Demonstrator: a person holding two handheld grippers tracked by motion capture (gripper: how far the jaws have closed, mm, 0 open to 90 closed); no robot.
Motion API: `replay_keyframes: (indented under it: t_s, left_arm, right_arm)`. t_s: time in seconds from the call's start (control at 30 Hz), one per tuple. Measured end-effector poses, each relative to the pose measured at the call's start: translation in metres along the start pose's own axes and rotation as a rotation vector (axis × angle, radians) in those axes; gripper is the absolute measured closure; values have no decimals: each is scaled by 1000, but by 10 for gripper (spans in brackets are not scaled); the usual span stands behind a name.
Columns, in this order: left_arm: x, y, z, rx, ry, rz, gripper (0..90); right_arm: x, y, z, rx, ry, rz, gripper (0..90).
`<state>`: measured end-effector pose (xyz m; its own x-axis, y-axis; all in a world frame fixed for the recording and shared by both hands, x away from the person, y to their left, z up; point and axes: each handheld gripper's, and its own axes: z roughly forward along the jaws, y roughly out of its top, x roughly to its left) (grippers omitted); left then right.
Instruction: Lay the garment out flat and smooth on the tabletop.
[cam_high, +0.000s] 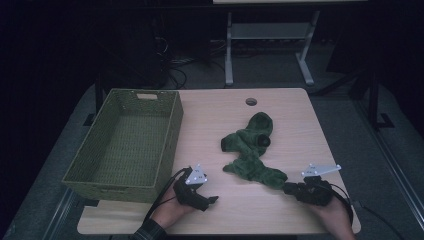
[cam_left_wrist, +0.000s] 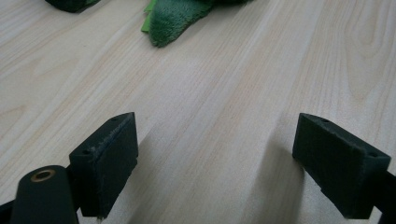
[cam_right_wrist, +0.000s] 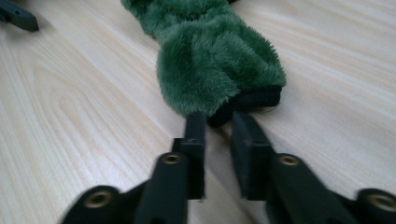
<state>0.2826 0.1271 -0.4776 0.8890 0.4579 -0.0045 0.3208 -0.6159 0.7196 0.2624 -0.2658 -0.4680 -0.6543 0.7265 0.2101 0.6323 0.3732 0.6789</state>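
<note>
A green plush garment (cam_high: 252, 150) with a black cuff lies crumpled across the middle of the wooden table (cam_high: 290, 115). My right gripper (cam_high: 288, 189) sits at its near right end. In the right gripper view the jaws (cam_right_wrist: 218, 123) stand almost together, pinching the black cuff (cam_right_wrist: 252, 100) of the plush garment (cam_right_wrist: 215, 60). My left gripper (cam_high: 211, 201) rests on the table near the front edge, left of the garment. Its jaws (cam_left_wrist: 215, 158) are wide open over bare wood, with a tip of the plush garment (cam_left_wrist: 173, 18) farther ahead.
A large green woven basket (cam_high: 172, 130) stands on the left part of the table, holding nothing. A round cable hole (cam_high: 251, 102) is at the table's back. Bare wood lies between the two grippers. The left gripper's jaw (cam_right_wrist: 18, 16) shows far off in the right gripper view.
</note>
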Motion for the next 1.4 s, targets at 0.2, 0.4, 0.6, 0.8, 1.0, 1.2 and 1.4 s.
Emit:
replay_keyframes:
  t_s: [0.2, 0.4, 0.6, 0.8, 1.0, 1.2, 1.4]
  left_arm:
    - [0, 0, 0, 0, 0, 0, 136]
    - [0, 0, 0, 0, 0, 0, 136]
    - [0, 0, 0, 0, 0, 0, 136]
    - [0, 0, 0, -2, 1, -5, 136]
    - [0, 0, 0, 1, 1, -1, 136]
    - [0, 0, 0, -7, 3, -5, 136]
    - [0, 0, 0, -2, 2, -3, 136]
  right_arm:
    - [0, 4, 1, -13, 5, -14, 847]
    - [1, 17, -10, -75, -4, -46, 849]
    - [5, 34, -13, -107, -5, -107, 849]
    - [11, 56, -6, -138, 8, -175, 848]
    - [18, 77, 10, -138, 36, -225, 846]
    - [23, 93, 26, -131, 59, -236, 842]
    - [25, 104, 38, -155, 48, -237, 730]
